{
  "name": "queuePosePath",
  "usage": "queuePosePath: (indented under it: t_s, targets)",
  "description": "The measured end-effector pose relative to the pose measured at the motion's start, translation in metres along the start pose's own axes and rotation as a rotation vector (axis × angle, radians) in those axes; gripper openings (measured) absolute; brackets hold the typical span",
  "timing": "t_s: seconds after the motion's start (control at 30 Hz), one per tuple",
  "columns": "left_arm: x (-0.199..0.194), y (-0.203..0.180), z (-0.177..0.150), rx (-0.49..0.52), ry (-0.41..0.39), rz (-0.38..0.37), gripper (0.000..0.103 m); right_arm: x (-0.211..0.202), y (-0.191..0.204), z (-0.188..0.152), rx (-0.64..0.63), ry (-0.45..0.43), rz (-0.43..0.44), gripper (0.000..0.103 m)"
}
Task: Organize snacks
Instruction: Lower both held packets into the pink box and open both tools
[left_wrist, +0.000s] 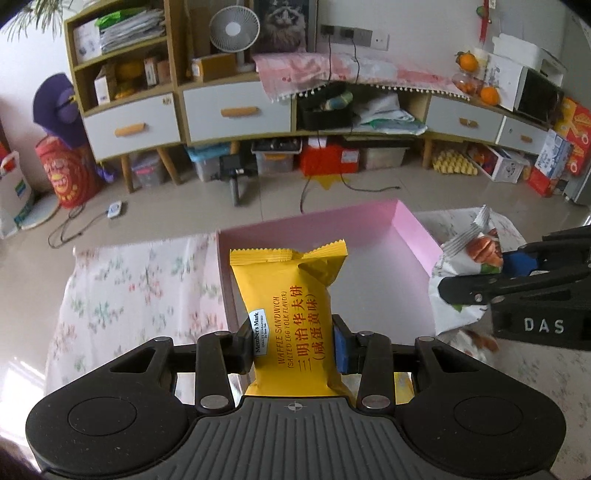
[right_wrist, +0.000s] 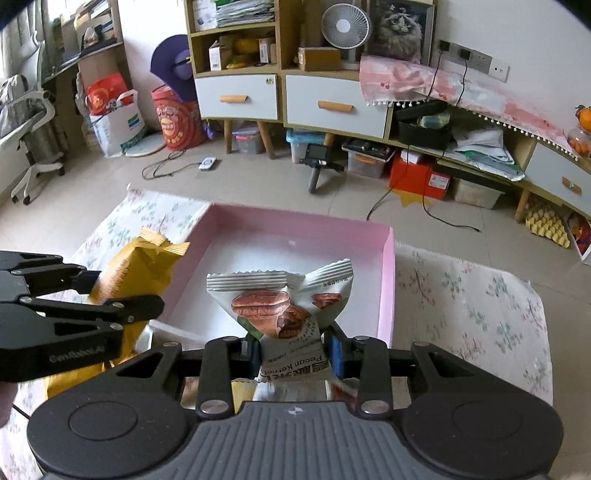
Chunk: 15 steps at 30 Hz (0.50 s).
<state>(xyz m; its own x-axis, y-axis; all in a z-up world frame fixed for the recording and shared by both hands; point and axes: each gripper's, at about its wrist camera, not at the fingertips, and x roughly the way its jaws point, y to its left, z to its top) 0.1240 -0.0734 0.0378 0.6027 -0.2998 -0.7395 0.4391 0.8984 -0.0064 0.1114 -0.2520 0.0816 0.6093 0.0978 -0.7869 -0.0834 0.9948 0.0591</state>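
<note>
I see home living room: wooden sideboard (left_wrist: 236, 110) with drawers, desk fan (right_wrist: 345, 27), cat picture (right_wrist: 400, 26), storage boxes on tiled floor (left_wrist: 184, 210).

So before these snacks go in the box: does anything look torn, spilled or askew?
Nothing stands out. The yellow waffle packet in the left gripper and the pecan packet in the right gripper look sealed; the pink box shows nothing spilled.

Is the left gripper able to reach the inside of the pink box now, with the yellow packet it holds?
Probably yes. The left gripper holds the yellow packet just before the open pink box, whose floor looks bare. The right gripper, with its pecan packet, stays beside.
</note>
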Motion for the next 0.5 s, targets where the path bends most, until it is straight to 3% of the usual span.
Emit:
queuePosePath:
  t_s: [0.1,0.5]
  targets:
    - [0.013,0.0,0.001,0.016,-0.022,0.009,0.037,0.012,-0.002,0.003,0.003,-0.009,0.004,0.015]
    - [0.063,0.011,-0.005,-0.003,0.015,0.018,0.037,0.06,-0.022,-0.001,0.06,0.06,-0.019,0.015]
